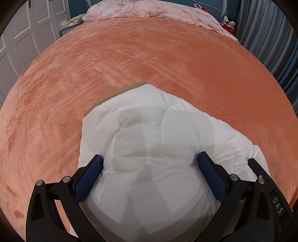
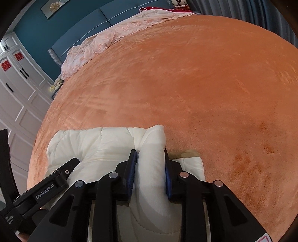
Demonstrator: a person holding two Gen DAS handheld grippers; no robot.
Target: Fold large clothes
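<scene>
Left wrist view: the left gripper (image 1: 150,161) stands with its jaws wide apart, straddling a bulky fold of a white quilted jacket (image 1: 149,130); both blue pads (image 1: 96,165) press into the padding at either side, but whether they hold it cannot be told. The jacket lies at the near edge of an orange plush bedspread (image 1: 149,55), with a beige trim (image 1: 119,93) showing at its far edge. A pink lace coverlet (image 1: 149,9) lies at the far end of the bed.

Right wrist view: the right gripper (image 2: 150,158) is clamped on a raised roll of the jacket (image 2: 93,145) at its right side.

Step in hand, as judged: a late fold of an already compacted garment. The next move likely calls for carrying the gripped roll leftward over the bundle, then releasing and pressing flat.
</scene>
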